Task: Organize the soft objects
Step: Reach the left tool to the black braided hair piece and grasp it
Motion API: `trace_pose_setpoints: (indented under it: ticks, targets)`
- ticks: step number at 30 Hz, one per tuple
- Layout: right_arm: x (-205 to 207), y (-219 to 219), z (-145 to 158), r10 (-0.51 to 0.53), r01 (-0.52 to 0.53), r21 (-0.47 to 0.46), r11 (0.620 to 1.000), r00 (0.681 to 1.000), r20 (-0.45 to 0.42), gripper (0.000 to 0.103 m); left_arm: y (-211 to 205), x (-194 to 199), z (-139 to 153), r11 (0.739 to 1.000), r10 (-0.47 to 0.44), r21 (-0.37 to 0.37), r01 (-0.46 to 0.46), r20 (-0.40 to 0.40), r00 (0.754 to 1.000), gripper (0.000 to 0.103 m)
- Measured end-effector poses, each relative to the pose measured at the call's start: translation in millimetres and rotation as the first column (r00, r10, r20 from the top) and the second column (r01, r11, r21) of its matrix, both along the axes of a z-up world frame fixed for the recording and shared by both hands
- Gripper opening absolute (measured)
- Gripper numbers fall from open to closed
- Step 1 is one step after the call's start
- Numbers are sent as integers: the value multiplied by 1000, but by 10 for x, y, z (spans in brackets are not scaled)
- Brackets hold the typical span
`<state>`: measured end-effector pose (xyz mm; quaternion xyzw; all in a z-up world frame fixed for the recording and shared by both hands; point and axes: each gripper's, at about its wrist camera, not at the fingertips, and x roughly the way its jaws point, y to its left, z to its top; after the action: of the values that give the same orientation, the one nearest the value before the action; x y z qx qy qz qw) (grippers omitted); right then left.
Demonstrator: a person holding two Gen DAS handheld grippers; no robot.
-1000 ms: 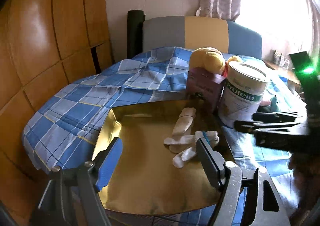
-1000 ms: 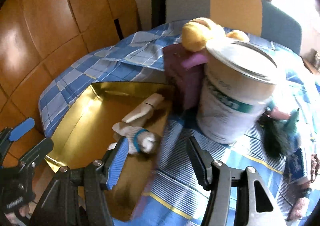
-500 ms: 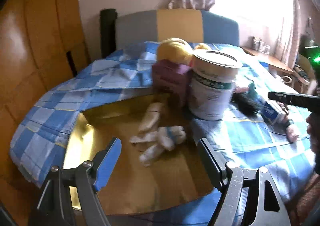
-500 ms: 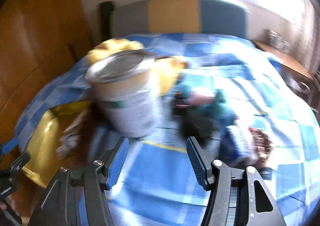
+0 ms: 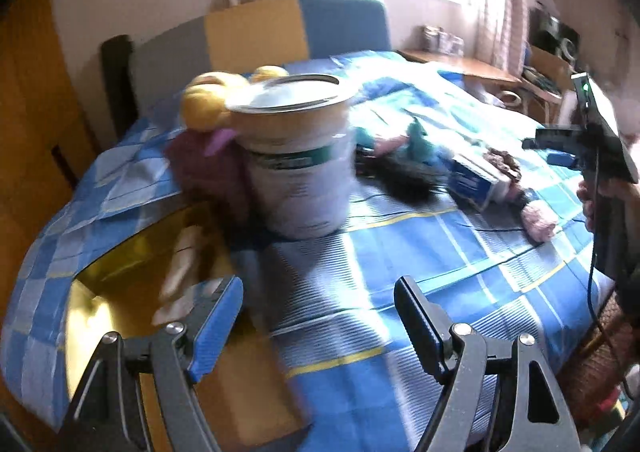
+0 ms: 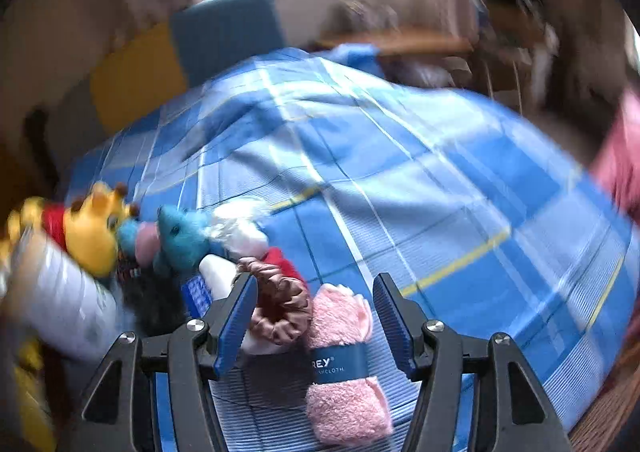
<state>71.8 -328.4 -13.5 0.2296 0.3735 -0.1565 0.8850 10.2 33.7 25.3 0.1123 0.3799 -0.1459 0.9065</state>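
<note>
My right gripper (image 6: 314, 314) is open, its jaws on either side of a rolled pink washcloth (image 6: 344, 364) with a blue paper band and a brown satin scrunchie (image 6: 280, 312). Behind lie a teal plush (image 6: 180, 236) and a yellow bear plush (image 6: 88, 236). My left gripper (image 5: 320, 324) is open and empty above the bed, by the gold tray (image 5: 116, 292) that holds white socks (image 5: 182, 264). The pink washcloth (image 5: 538, 220) lies at the right in the left wrist view, below the right gripper's body (image 5: 592, 148).
A large white protein can (image 5: 300, 164) and a purple box (image 5: 204, 168) stand beside the tray. A blue box (image 5: 468, 180) and a dark furry item (image 5: 400, 180) lie on the blue checked bedspread (image 5: 420, 252). A wooden wardrobe is at the left, a desk at the back right.
Both grippers swung right. The right one passed the can and now straddles the pink washcloth and scrunchie. The left view moved off the tray toward the can.
</note>
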Motion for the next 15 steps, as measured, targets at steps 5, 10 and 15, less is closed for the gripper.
trace_pose_setpoints:
  ticks: [5, 10, 15]
  targets:
    - [-56, -205, -46, -44, 43, 112, 993, 999, 14, 61, -484, 274, -113, 996, -94, -13, 94, -73, 993, 49]
    - [-47, -127, -38, -7, 4, 117, 993, 1000, 24, 61, -916, 641, -268, 993, -109, -52, 102, -155, 982, 42]
    - [-39, -81, -12, 32, -38, 137, 990, 998, 45, 61, -1369, 1071, -359, 994, -79, -93, 63, -182, 980, 42]
